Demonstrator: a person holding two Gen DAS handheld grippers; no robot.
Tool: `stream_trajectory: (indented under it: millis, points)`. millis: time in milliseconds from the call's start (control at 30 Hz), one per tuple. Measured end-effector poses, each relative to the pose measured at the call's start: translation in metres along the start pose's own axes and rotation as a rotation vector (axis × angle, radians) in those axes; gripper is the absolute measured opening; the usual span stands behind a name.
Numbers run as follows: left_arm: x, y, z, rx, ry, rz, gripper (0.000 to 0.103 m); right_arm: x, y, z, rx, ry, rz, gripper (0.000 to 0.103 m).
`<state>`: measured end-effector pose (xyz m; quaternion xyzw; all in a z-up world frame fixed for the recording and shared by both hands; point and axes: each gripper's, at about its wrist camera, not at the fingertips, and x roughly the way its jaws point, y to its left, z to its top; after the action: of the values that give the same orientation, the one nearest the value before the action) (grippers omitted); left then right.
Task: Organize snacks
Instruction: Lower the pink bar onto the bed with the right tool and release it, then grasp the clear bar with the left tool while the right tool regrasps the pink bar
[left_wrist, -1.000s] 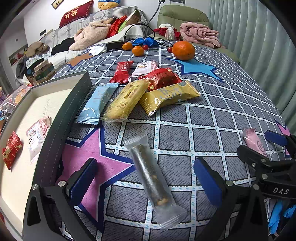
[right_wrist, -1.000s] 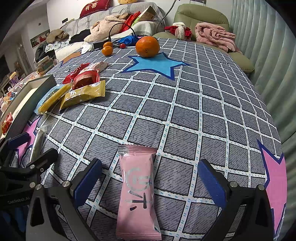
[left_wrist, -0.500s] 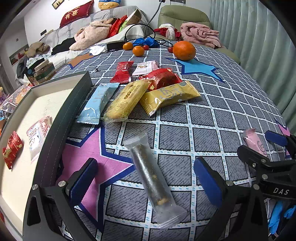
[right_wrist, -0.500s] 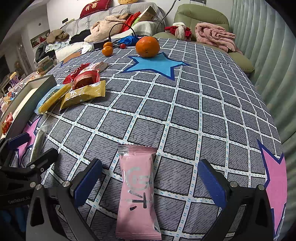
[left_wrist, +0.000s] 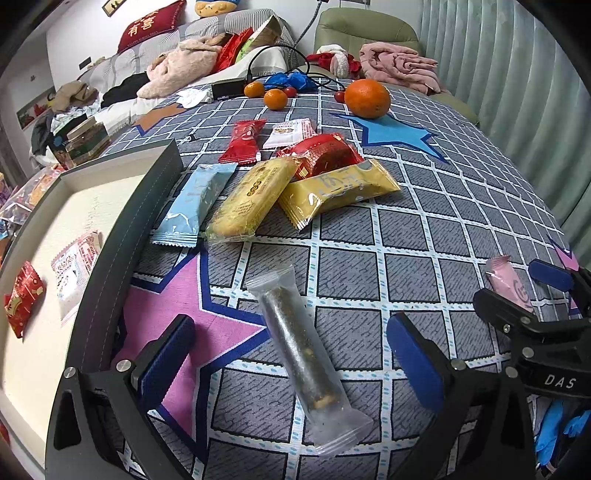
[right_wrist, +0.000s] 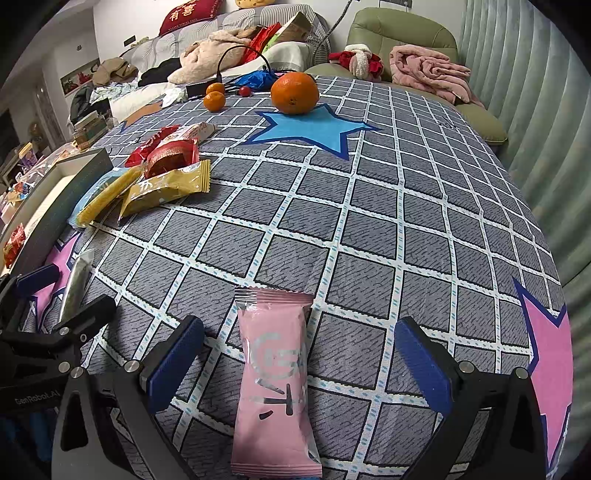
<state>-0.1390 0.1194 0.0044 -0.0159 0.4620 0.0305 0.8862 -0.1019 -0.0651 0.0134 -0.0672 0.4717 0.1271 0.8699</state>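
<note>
My left gripper (left_wrist: 291, 354) is open, its blue pads on either side of a clear-wrapped dark snack bar (left_wrist: 304, 354) lying on the checked cloth. My right gripper (right_wrist: 299, 365) is open around a pink snack packet (right_wrist: 275, 380) lying flat on the cloth. A pile of snacks lies farther back: a light blue packet (left_wrist: 195, 203), a yellow biscuit pack (left_wrist: 251, 195), a gold packet (left_wrist: 340, 190), a red cake pack (left_wrist: 325, 153), a red packet (left_wrist: 242, 140) and a white packet (left_wrist: 291, 133). A grey-walled tray (left_wrist: 125, 236) at the left holds a white packet (left_wrist: 74, 266) and a red packet (left_wrist: 22, 299).
A large orange (left_wrist: 367, 98) and two small oranges (left_wrist: 275, 99) sit at the table's far end with cables and a blue bag (left_wrist: 291, 79). A sofa with clothes and a green armchair (right_wrist: 402, 33) stand behind. A curtain (right_wrist: 554, 110) hangs at the right.
</note>
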Motion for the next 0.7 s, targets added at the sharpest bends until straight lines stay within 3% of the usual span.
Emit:
stream_trajectory:
  millis: [233, 433, 467, 533, 567, 600, 633, 667, 700]
  points:
    - [0.001, -0.002, 0.002, -0.015, 0.077, 0.009, 0.103, 0.0, 0.001, 0.001, -0.001, 0.01, -0.002, 0.103]
    - [0.0, -0.009, 0.003, 0.015, 0.154, -0.015, 0.1, -0.003, 0.0, 0.006, -0.02, 0.115, 0.003, 0.102]
    - [-0.002, -0.01, 0.003, 0.023, 0.15, -0.025, 0.097, -0.005, 0.001, 0.006, -0.028, 0.117, 0.005, 0.097]
    - [-0.008, -0.013, 0.002, 0.047, 0.129, -0.042, 0.075, -0.013, 0.004, 0.006, -0.05, 0.11, 0.013, 0.072]
    - [-0.012, -0.014, 0.001, 0.064, 0.114, -0.057, 0.067, -0.016, 0.006, 0.005, -0.058, 0.111, 0.016, 0.046]
    - [-0.014, -0.015, 0.001, 0.077, 0.108, -0.07, 0.052, -0.017, 0.007, 0.006, -0.061, 0.117, 0.024, 0.028]
    - [-0.016, -0.015, 0.0, 0.084, 0.106, -0.083, 0.031, -0.017, 0.007, 0.005, -0.058, 0.121, 0.03, 0.028]
    - [-0.018, -0.013, 0.0, 0.081, 0.112, -0.112, 0.022, -0.018, 0.007, 0.004, -0.051, 0.121, 0.037, 0.028]
    - [-0.02, -0.009, 0.0, 0.065, 0.12, -0.144, 0.021, -0.019, 0.006, 0.003, -0.042, 0.119, 0.051, 0.027]
